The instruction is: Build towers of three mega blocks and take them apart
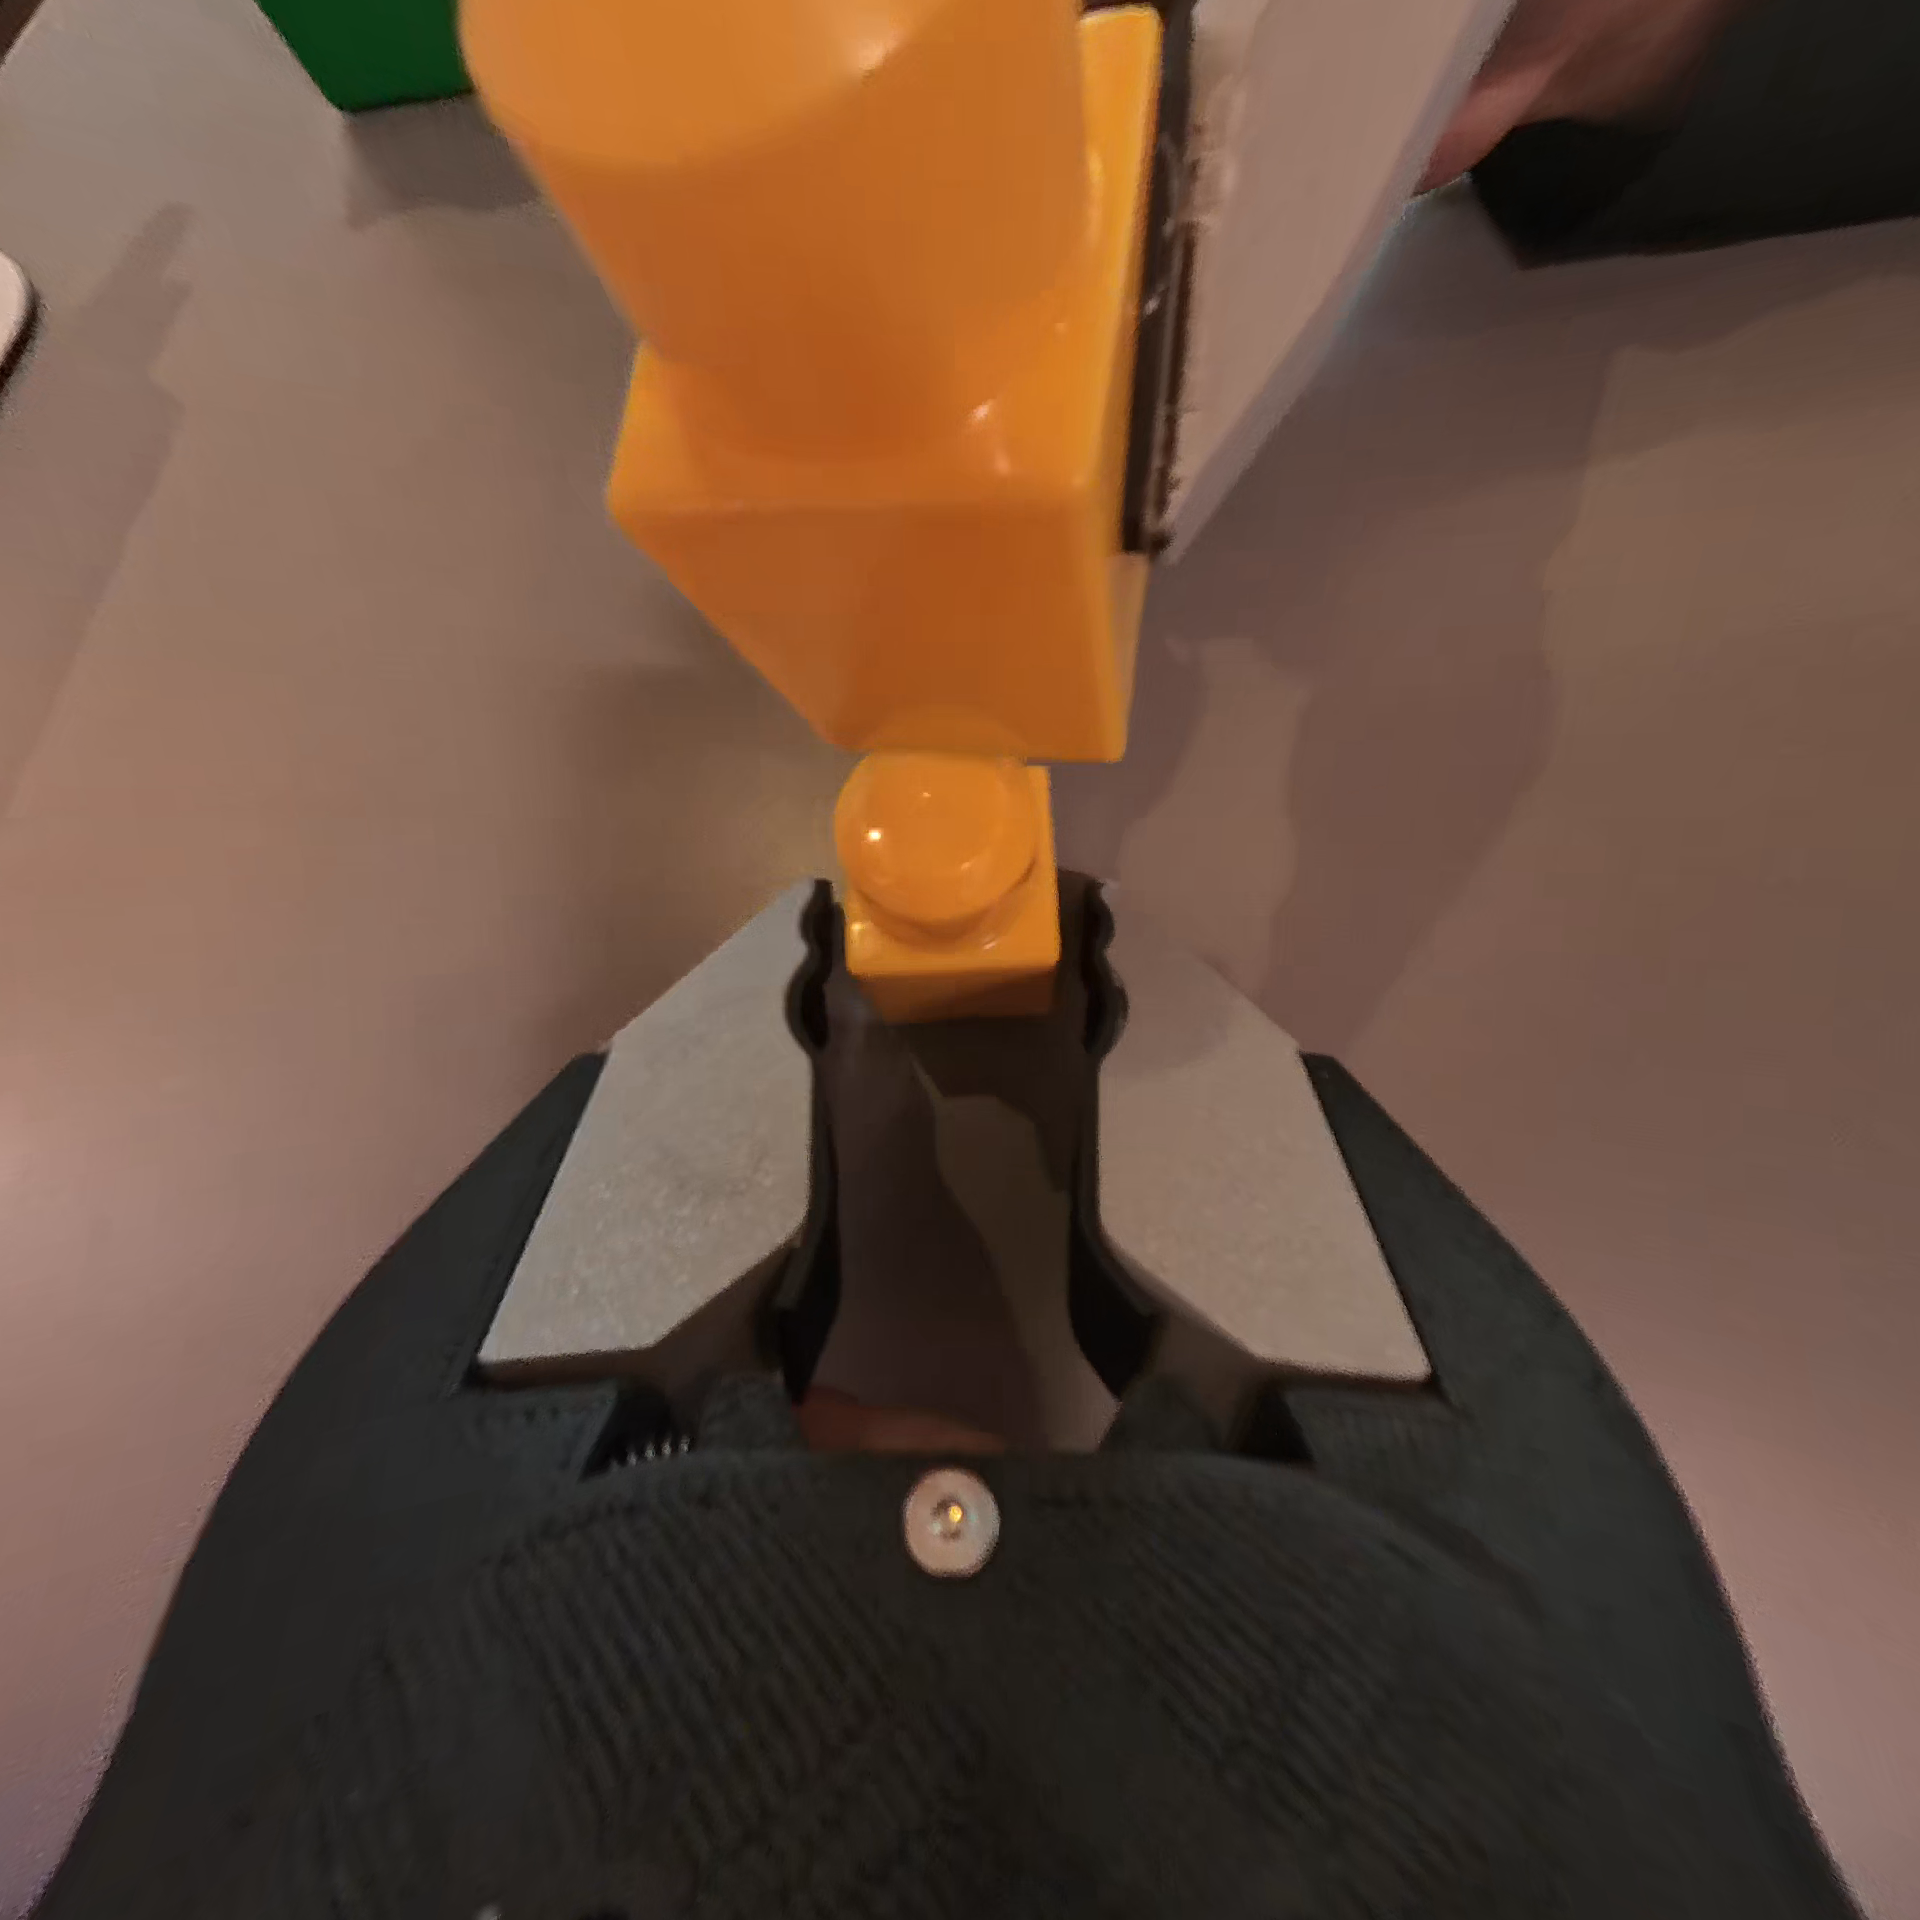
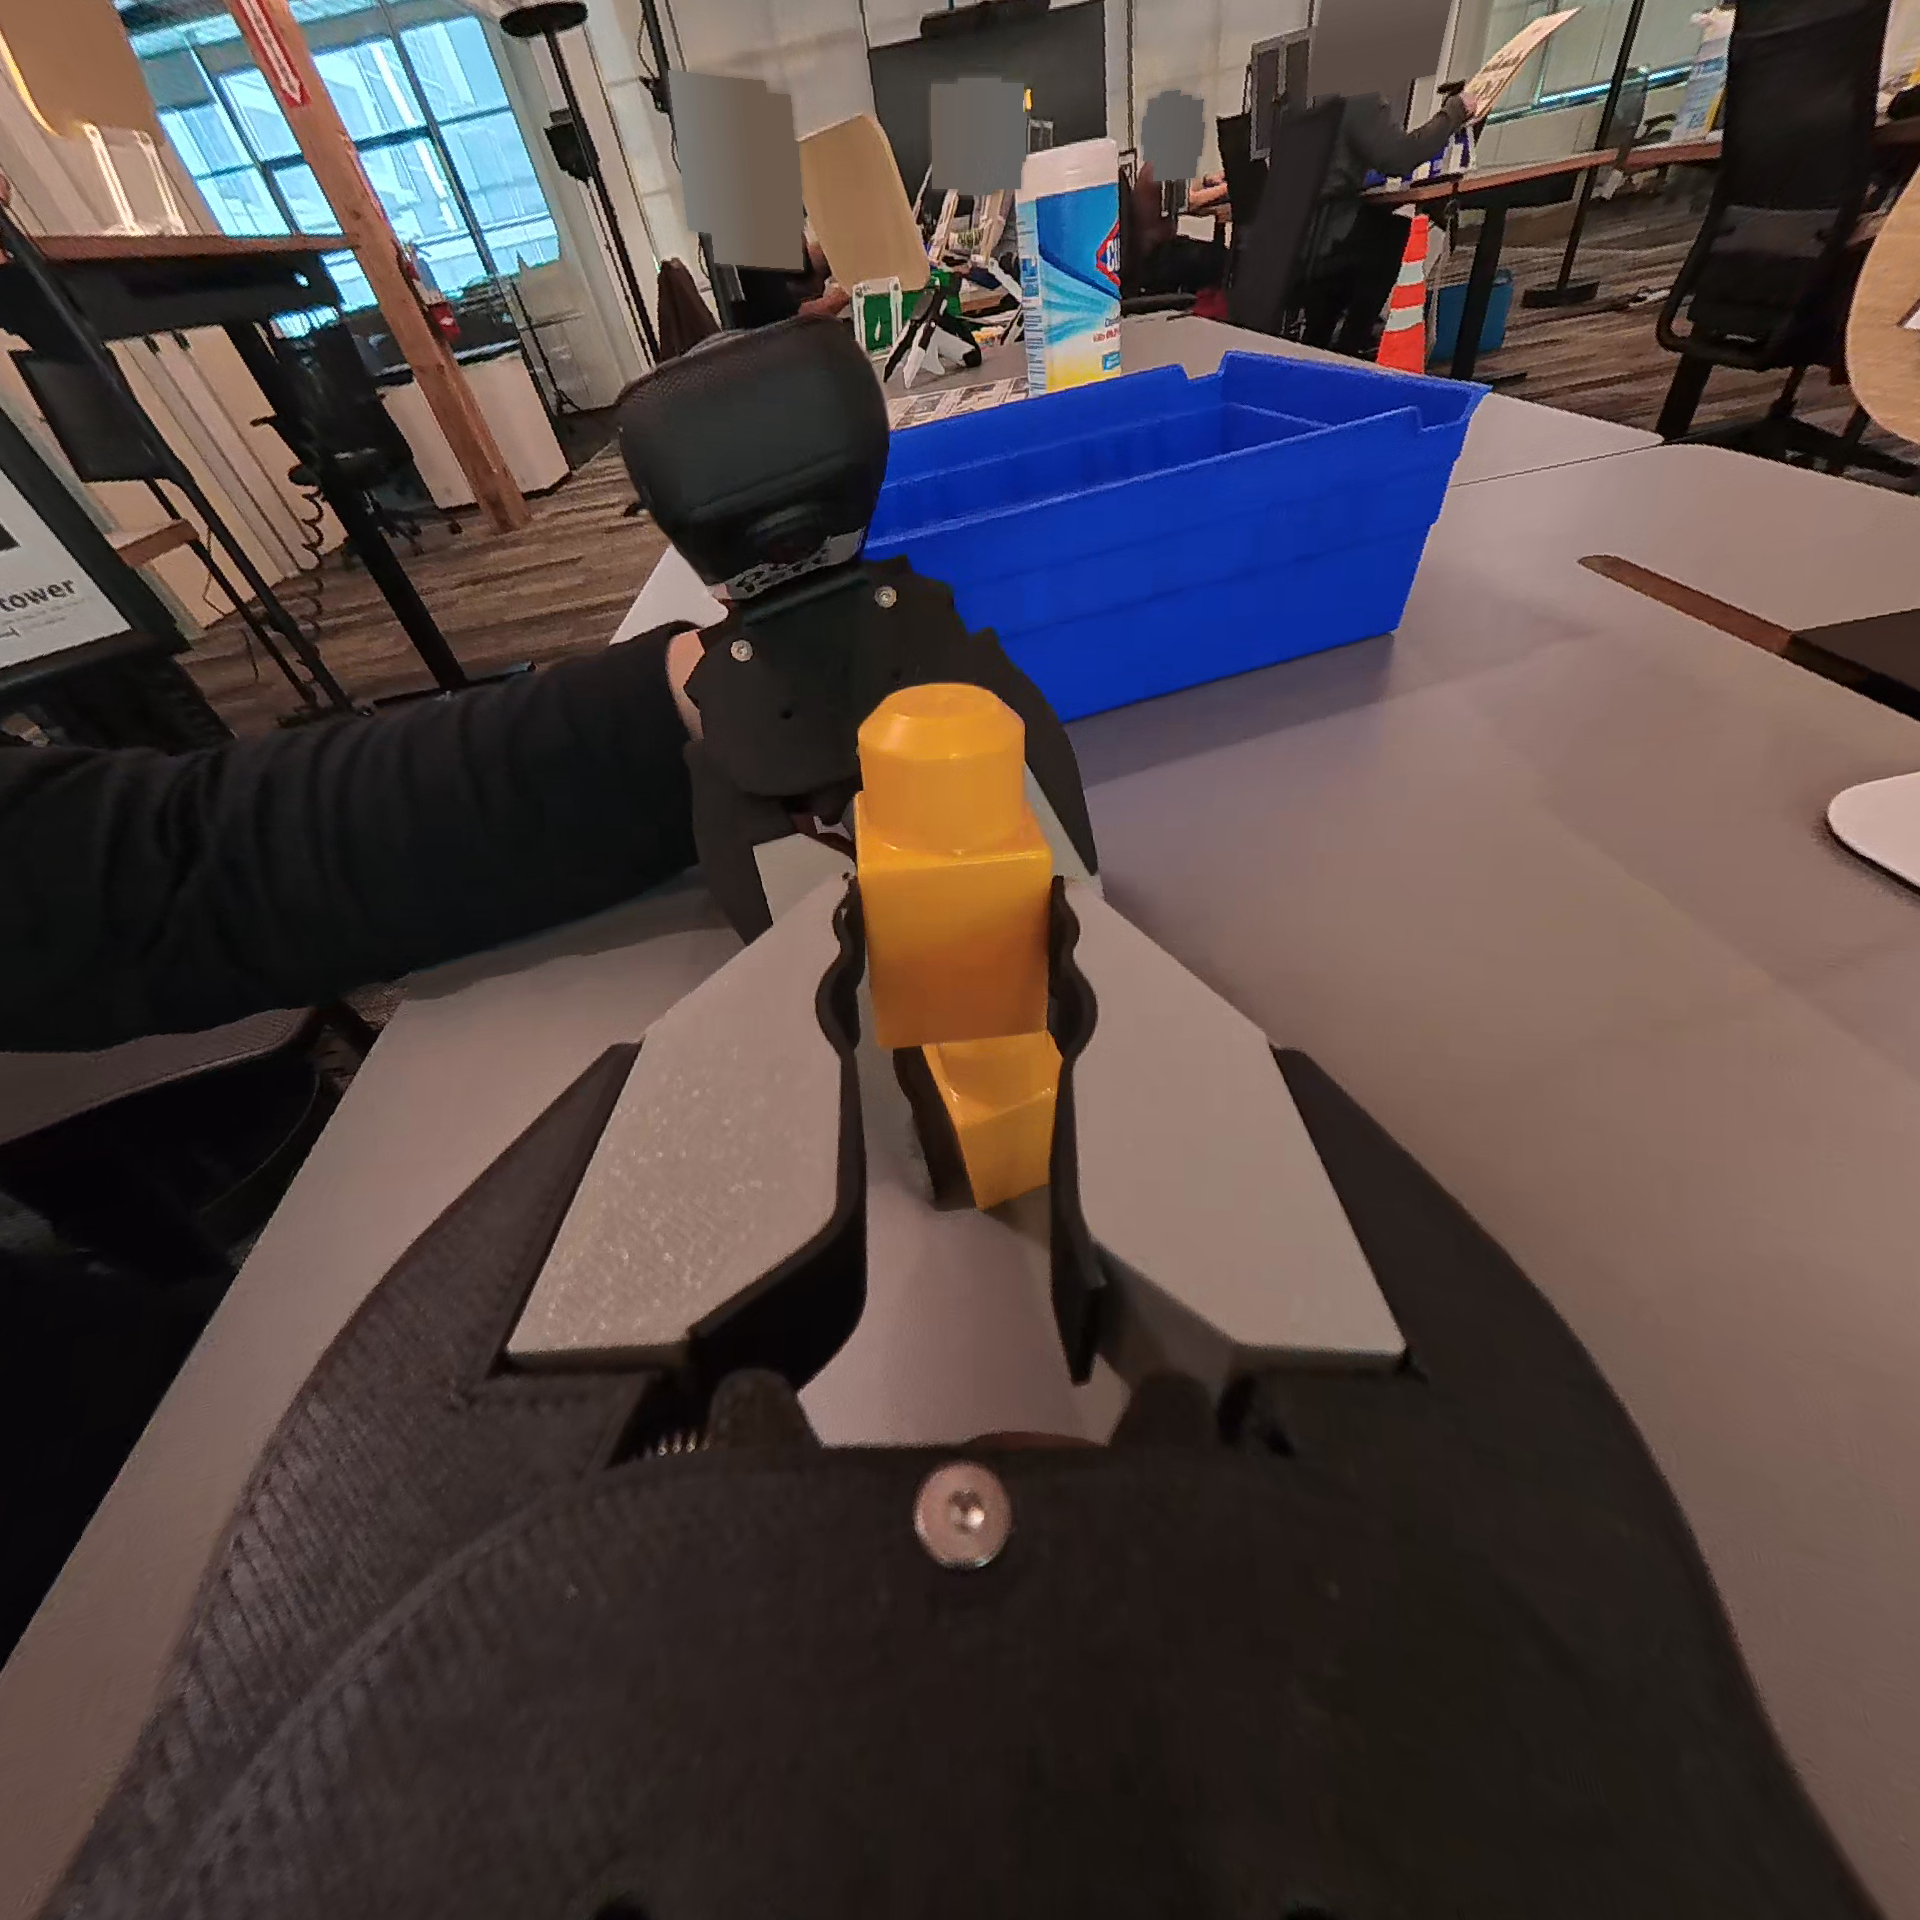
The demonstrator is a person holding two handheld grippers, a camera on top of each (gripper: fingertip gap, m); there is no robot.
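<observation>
Two orange mega blocks are in view. My right gripper (image 2: 954, 925) is shut on the upper orange block (image 2: 951, 935), whose stud points up. The lower orange block (image 2: 997, 1132) sits just under it, tilted and offset to the right. My left gripper (image 1: 951, 935) is shut on the lower block (image 1: 951, 935), whose round stud meets the underside of the upper block (image 1: 883, 468). I cannot tell whether the two are pressed together. The left gripper also shows behind the blocks in the right wrist view (image 2: 790, 686). One right finger (image 1: 1299, 208) shows in the left wrist view.
The grey table (image 2: 1455, 987) carries a blue bin (image 2: 1143, 540) behind the blocks, with a wipes canister (image 2: 1070, 270) beyond it. A white base (image 2: 1881, 831) and a dark flat object (image 2: 1849, 644) lie at the right. A green thing (image 1: 353, 52) is at the far left. It is some 25 centimeters from my left tips to the white base (image 2: 1881, 831).
</observation>
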